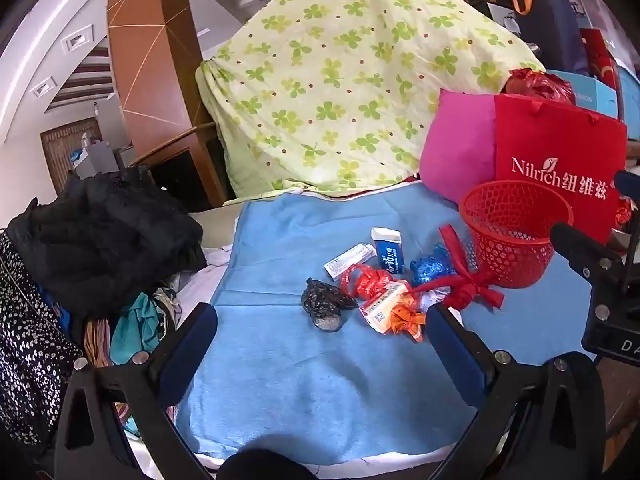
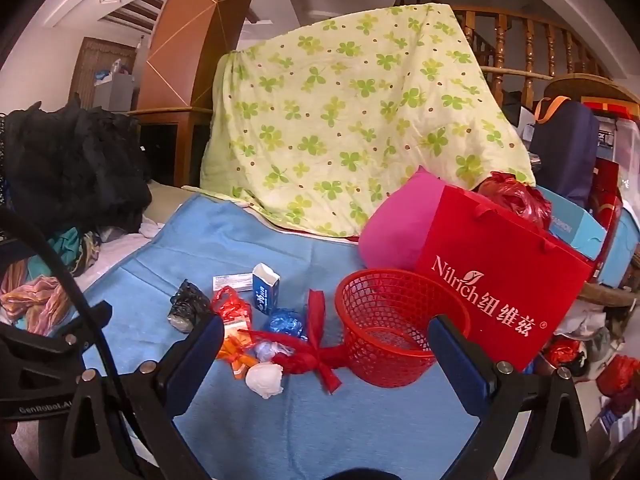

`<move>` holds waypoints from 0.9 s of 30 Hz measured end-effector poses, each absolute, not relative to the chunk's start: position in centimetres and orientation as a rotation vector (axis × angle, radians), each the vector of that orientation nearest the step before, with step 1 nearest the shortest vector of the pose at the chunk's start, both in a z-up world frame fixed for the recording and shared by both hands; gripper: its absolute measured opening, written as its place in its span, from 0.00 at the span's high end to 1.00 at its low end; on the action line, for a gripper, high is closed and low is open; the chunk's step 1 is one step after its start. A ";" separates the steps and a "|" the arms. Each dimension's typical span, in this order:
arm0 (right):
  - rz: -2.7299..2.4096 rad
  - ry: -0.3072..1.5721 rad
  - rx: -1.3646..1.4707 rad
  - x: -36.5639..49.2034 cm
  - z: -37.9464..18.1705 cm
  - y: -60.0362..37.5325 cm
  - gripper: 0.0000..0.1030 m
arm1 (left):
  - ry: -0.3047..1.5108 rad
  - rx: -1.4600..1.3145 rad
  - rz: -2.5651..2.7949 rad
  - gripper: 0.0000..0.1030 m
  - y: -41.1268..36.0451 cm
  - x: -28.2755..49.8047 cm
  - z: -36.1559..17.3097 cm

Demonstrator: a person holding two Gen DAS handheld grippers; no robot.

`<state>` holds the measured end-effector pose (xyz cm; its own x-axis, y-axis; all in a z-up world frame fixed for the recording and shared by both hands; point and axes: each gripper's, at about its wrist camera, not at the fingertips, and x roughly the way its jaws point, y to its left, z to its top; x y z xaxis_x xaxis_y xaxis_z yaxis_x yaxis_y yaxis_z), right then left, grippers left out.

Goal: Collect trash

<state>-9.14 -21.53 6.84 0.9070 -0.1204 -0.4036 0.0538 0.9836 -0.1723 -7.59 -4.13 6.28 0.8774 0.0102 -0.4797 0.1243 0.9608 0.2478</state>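
Observation:
A pile of trash lies on a blue cloth [image 1: 304, 376]: a black crumpled bag [image 1: 326, 306], a blue and white carton [image 1: 389, 249], a white tube box [image 1: 349, 260], red ribbon [image 1: 366, 280], a blue wad [image 1: 432, 266], an orange wrapper [image 1: 404, 318] and a red bow [image 1: 468, 284]. A red mesh basket [image 1: 512, 232] stands to their right. My left gripper [image 1: 320, 330] is open and empty, just short of the pile. In the right wrist view my right gripper [image 2: 326, 344] is open and empty over the bow [image 2: 316, 344], with a white wad [image 2: 265, 378] and the basket [image 2: 394, 328] near it.
A red Nilrich bag [image 2: 496, 288] and a pink cushion [image 2: 394, 232] stand behind the basket. A clover-print cloth [image 2: 344, 120] covers a bulk at the back. Black clothing [image 1: 104, 240] and mixed fabrics lie at the left. Clutter fills the far right.

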 end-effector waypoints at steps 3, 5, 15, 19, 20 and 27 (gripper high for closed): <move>-0.098 0.431 -0.150 -8.9 6.6 -22.2 0.00 | 0.503 0.292 -0.075 0.00 -4.7 -7.7 6.1; -0.102 0.435 -0.143 -8.6 6.3 -22.9 0.00 | 0.505 0.302 -0.083 0.00 -5.1 -7.8 6.0; -0.105 0.438 -0.122 -9.1 6.3 -23.4 0.00 | 0.515 0.331 -0.100 0.00 -6.3 -7.9 5.6; -0.111 0.418 -0.123 -9.2 6.1 -23.2 0.00 | 0.517 0.335 -0.108 0.00 -6.6 -7.9 5.4; -0.109 0.414 -0.119 -9.2 6.1 -23.3 0.00 | 0.518 0.336 -0.109 0.00 -6.6 -7.9 5.4; -0.105 0.411 -0.105 -9.1 6.0 -23.3 0.00 | 0.524 0.331 -0.108 0.00 -6.6 -7.8 5.2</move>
